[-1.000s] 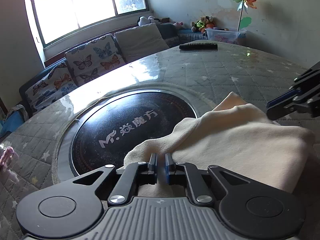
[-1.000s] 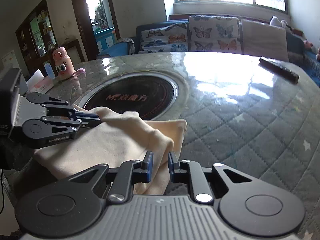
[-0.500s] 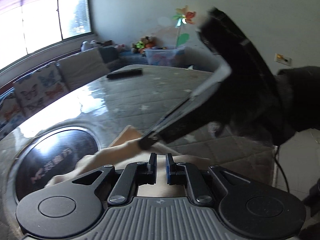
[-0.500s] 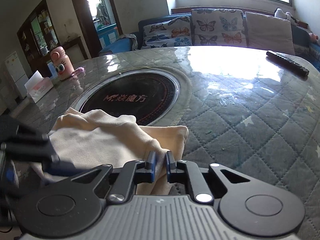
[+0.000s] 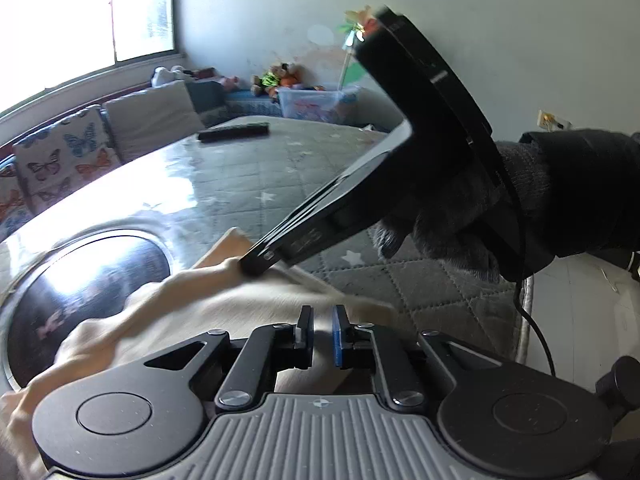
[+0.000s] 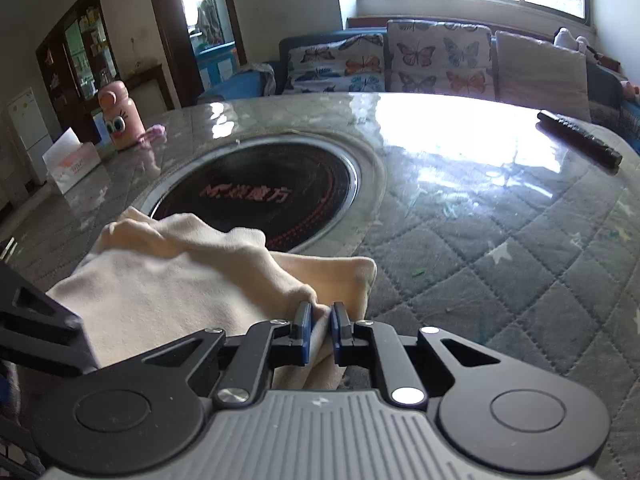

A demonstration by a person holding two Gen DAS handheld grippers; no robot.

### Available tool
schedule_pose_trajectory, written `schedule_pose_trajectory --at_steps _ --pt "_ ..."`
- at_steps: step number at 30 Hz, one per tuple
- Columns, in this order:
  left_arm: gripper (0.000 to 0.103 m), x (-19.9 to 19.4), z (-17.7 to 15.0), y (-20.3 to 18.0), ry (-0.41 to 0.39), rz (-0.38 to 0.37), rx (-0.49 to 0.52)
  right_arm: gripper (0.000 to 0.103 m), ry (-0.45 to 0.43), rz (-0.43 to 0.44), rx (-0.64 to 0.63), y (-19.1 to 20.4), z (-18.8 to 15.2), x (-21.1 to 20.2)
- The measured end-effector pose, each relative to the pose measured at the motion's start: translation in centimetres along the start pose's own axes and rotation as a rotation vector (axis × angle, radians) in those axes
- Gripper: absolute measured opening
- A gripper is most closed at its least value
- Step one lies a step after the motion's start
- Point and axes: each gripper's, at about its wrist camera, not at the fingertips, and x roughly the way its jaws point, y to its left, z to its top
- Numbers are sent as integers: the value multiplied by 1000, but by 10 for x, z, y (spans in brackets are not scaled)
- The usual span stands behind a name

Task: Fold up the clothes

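R gripper (image 6: 319,320) is pinching a bunched edge of the cream garment (image 6: 168,280); cloth is showing between the narrow-set pads, so it's holding fabric. L gripper (image 5: 319,330) is sitting w/ pads set narrow, a slim gap between; cloth is lying under and past the tips, but whether any is caught there I can't tell. From L view, R gripper is reaching in from the right, tip resting on the garment's far fold, a dark-gloved hand (image 5: 452,232) behind it.

Garment is lying heaped at the near edge of the quilted worktop (image 6: 500,248), doubled over in part, one corner overlapping the dark round inset (image 6: 260,196); remote (image 6: 580,140) lying well apart at far side.

Judgement: mid-fold, R side carrying an edge across; how many folds are in, can't tell. Next move calls for keeping the pinch firm, laying the edge flat and square; risk is the soft cloth slumping or bunching.
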Motion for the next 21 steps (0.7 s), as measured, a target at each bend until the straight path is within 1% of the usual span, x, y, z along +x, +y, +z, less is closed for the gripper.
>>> schedule_pose_trajectory --at_steps 3,9,10,12,15,18,21 --pt "13 -21 -11 6 -1 47 -27 11 -39 -8 -3 5 1 -12" --pt "13 -65 -43 28 10 177 -149 13 -76 53 -85 38 0 -28" --pt "13 -70 -48 32 12 193 -172 16 -82 64 -99 44 0 -31" --pt "13 -78 -57 39 16 215 -209 20 -94 85 -126 55 0 -36" --pt "13 -89 -70 49 19 246 -260 20 -82 125 -170 76 -3 -29" --pt "13 -102 -79 57 3 256 -295 20 -61 161 -200 95 -11 -20" --pt "13 -109 -82 60 -10 257 -312 20 -37 167 -228 107 -22 -13"
